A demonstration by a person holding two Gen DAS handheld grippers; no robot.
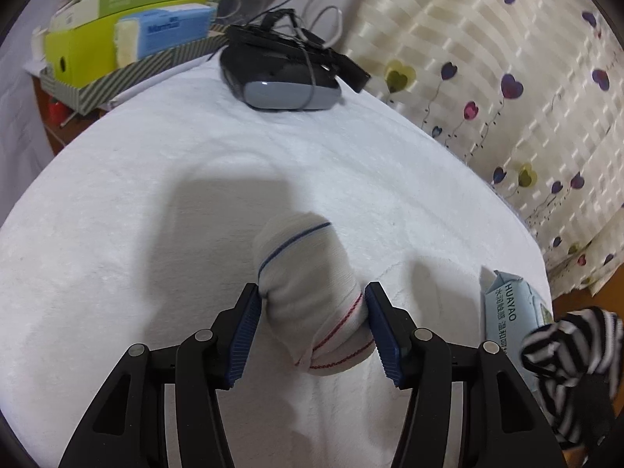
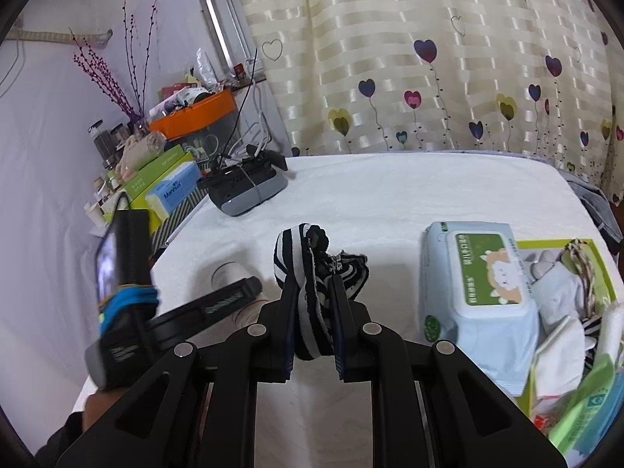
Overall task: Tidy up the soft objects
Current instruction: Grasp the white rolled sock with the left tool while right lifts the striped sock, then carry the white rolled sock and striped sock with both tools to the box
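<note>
Two grippers work over a white cloth (image 1: 195, 156). Left gripper (image 1: 312, 327) stands spread wide around a rolled white sock (image 1: 308, 292) that lies on the cloth; its blue pads (image 1: 245, 339) sit just beside the sock on either side, whether touching I cannot tell. Right gripper (image 2: 312, 308) is clenched on a black-and-white striped sock (image 2: 308, 273), held up off the cloth. Right of it lies a wipes pack (image 2: 479, 292), next to a green box (image 2: 600, 257) of soft items.

left gripper (image 1: 312, 323) fingers spread; right gripper (image 2: 312, 296) clamped
</note>
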